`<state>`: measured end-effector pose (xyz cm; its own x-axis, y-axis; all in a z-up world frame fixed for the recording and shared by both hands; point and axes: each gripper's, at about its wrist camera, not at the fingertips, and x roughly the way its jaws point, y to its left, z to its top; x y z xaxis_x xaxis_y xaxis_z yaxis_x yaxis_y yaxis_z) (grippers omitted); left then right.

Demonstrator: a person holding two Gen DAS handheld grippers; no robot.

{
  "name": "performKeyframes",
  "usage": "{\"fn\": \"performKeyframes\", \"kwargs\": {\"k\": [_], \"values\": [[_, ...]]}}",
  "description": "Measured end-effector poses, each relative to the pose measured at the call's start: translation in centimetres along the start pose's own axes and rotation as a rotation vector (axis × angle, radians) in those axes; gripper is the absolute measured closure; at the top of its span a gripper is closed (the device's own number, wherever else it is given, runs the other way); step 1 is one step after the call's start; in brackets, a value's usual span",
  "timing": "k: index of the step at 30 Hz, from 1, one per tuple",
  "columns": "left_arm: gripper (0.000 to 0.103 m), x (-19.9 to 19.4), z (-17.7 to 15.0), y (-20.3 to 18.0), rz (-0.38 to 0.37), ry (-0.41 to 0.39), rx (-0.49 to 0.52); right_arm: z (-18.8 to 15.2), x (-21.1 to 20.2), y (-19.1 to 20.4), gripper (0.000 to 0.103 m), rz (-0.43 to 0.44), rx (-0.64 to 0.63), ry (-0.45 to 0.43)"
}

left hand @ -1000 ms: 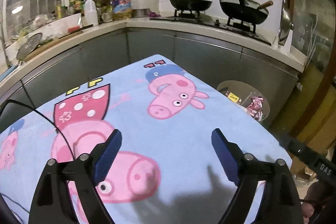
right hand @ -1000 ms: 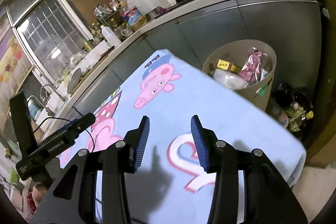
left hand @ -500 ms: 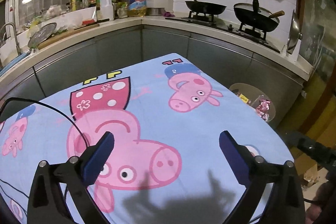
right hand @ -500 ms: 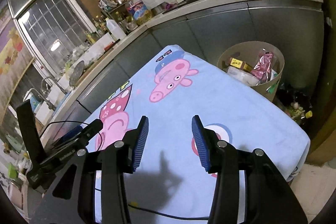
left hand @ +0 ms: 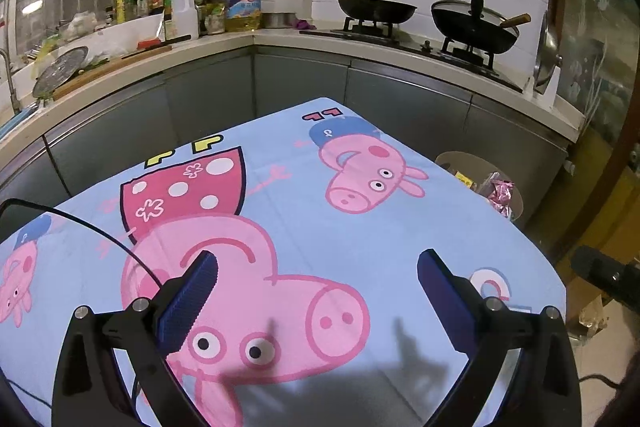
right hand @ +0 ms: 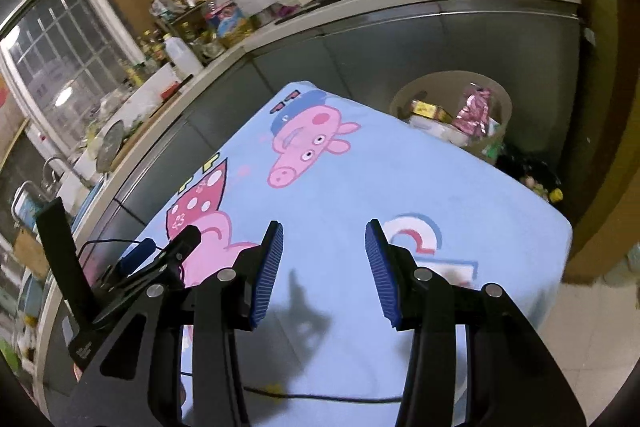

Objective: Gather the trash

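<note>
A beige trash bin (right hand: pixel 500 107) stands on the floor past the table's far right corner, holding a pink foil wrapper (right hand: pixel 472 111) and a yellow box (right hand: pixel 428 109). It also shows in the left wrist view (left hand: pixel 456 159). The table wears a light blue cartoon-pig cloth (left hand: pixel 320 227) with no loose trash on it. My left gripper (left hand: pixel 316 291) is wide open and empty above the cloth's near part. My right gripper (right hand: pixel 324 267) is open and empty above the cloth's near right part. The left gripper shows at left in the right wrist view (right hand: pixel 132 275).
Grey cabinets and a countertop (left hand: pixel 400 45) wrap the far side, with woks on a stove (left hand: pixel 376 9) and bottles (left hand: pixel 184 11). A black bag with scraps (right hand: pixel 532 175) lies on the floor beside the bin. A cable (left hand: pixel 80 227) crosses the cloth at left.
Both grippers have pulled back and risen from the cloth, so more of the table shows. The right gripper's jaws have opened wider. The bin looks farther away.
</note>
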<state>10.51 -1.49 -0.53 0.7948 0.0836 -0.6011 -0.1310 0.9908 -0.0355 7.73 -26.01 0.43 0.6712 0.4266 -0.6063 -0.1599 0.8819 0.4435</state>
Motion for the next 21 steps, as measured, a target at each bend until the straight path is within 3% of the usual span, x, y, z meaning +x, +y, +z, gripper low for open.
{"fn": "performKeyframes", "kwargs": {"k": [10,21], "values": [[0.003,-0.1,-1.0,-2.9,0.016,0.003,0.060,-2.1,-3.3,-2.8,0.058,-0.019,0.047,-0.041],[0.003,-3.2,-1.0,-5.8,0.137,-0.004,0.086,-0.9,-2.9,-4.6,0.056,0.135,0.032,-0.009]]}}
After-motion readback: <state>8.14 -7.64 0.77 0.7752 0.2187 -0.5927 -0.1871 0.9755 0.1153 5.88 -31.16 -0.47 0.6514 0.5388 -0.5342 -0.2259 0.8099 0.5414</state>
